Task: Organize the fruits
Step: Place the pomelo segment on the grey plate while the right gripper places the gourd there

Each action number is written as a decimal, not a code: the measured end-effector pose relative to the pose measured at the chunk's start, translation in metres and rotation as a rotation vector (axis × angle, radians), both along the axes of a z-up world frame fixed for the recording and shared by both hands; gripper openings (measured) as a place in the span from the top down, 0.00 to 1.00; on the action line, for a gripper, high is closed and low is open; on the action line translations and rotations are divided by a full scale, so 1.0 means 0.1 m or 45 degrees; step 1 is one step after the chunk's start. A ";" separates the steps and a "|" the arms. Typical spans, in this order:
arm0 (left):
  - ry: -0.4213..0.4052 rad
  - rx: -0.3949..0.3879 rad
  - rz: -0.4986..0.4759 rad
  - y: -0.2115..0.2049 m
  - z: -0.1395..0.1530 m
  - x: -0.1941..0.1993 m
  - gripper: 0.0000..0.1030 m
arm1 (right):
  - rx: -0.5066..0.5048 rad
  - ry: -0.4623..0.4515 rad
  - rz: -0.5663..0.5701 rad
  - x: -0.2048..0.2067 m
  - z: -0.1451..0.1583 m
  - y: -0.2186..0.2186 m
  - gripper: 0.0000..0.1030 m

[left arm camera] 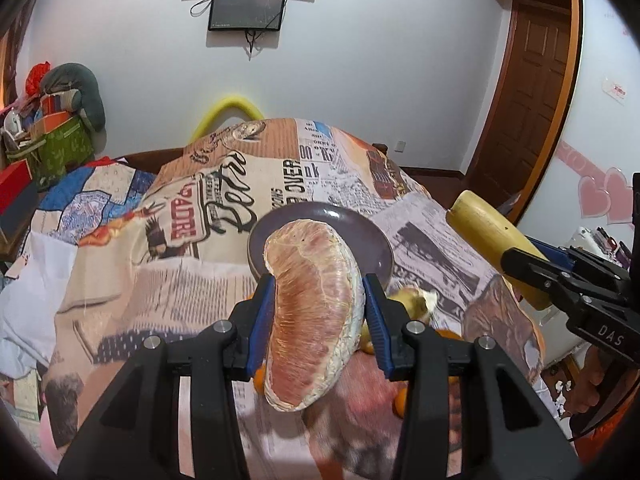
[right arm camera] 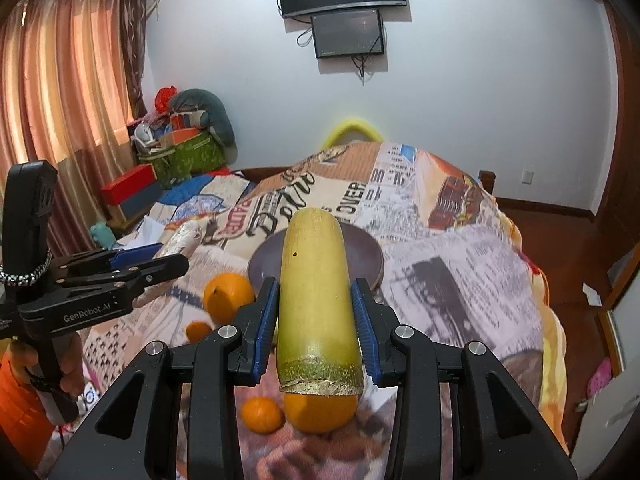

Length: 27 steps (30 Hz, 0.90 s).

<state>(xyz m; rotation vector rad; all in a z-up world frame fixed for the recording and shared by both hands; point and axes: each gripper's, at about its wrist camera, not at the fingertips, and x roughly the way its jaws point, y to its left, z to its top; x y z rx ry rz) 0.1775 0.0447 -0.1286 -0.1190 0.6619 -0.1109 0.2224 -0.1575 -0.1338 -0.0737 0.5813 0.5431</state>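
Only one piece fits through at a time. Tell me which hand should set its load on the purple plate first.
Probably left. The left gripper holds the pomelo segment right before the purple plate; the right gripper, holding the sugarcane piece, sits off to the side.

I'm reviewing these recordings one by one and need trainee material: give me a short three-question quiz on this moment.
1. True or false: the dark plate already has fruit on it.
2. What does the left gripper hold?
A) an orange
B) a peeled pomelo segment
C) nothing
3. Fill in: the right gripper is shut on a yellow-green ____.

Key
1. False; the plate looks empty.
2. B
3. Stalk piece, like cut sugarcane; oranges lie on the cloth below.
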 end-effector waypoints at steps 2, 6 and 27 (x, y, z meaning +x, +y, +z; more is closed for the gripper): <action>-0.007 -0.002 0.003 0.02 0.02 0.08 0.58 | 0.001 -0.012 0.002 0.06 0.02 0.03 0.67; -0.017 -0.014 0.004 0.05 0.03 0.27 0.58 | -0.002 -0.035 0.006 0.19 0.03 0.09 0.67; 0.066 0.019 0.005 0.23 -0.29 1.38 0.58 | -0.057 0.023 0.013 1.18 -0.24 0.31 0.67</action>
